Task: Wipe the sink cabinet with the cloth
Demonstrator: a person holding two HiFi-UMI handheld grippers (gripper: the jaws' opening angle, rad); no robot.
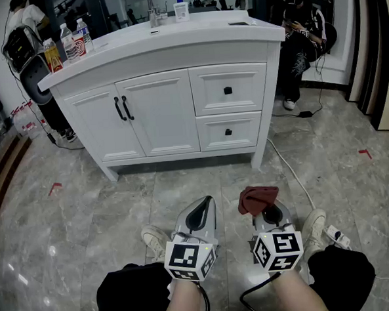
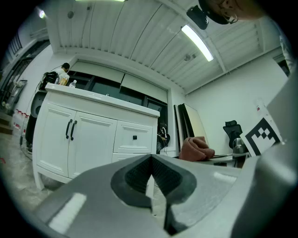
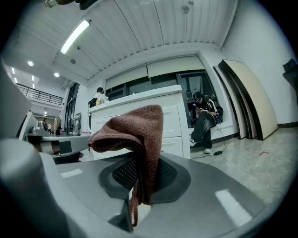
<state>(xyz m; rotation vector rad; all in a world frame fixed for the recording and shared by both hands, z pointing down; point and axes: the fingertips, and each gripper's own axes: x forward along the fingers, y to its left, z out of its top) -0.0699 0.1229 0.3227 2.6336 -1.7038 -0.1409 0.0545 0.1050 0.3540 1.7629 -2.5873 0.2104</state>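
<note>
The white sink cabinet (image 1: 178, 106) stands ahead of me, with two doors at left and two drawers at right; it also shows in the left gripper view (image 2: 93, 135) and the right gripper view (image 3: 139, 116). My right gripper (image 1: 266, 206) is shut on a reddish-brown cloth (image 1: 257, 197), which bunches above the jaws (image 3: 132, 135). My left gripper (image 1: 201, 210) is shut with nothing in it (image 2: 150, 179). Both grippers are held low over the floor, well short of the cabinet. The cloth also shows in the left gripper view (image 2: 195, 148).
Bottles (image 1: 69, 42) and a soap dispenser (image 1: 181, 9) stand on the countertop. A person sits at the back right (image 1: 302, 33); another stands at back left (image 1: 26, 37). A white cable (image 1: 294, 178) runs across the marble floor (image 1: 86, 211). My shoes (image 1: 157, 239) are below the grippers.
</note>
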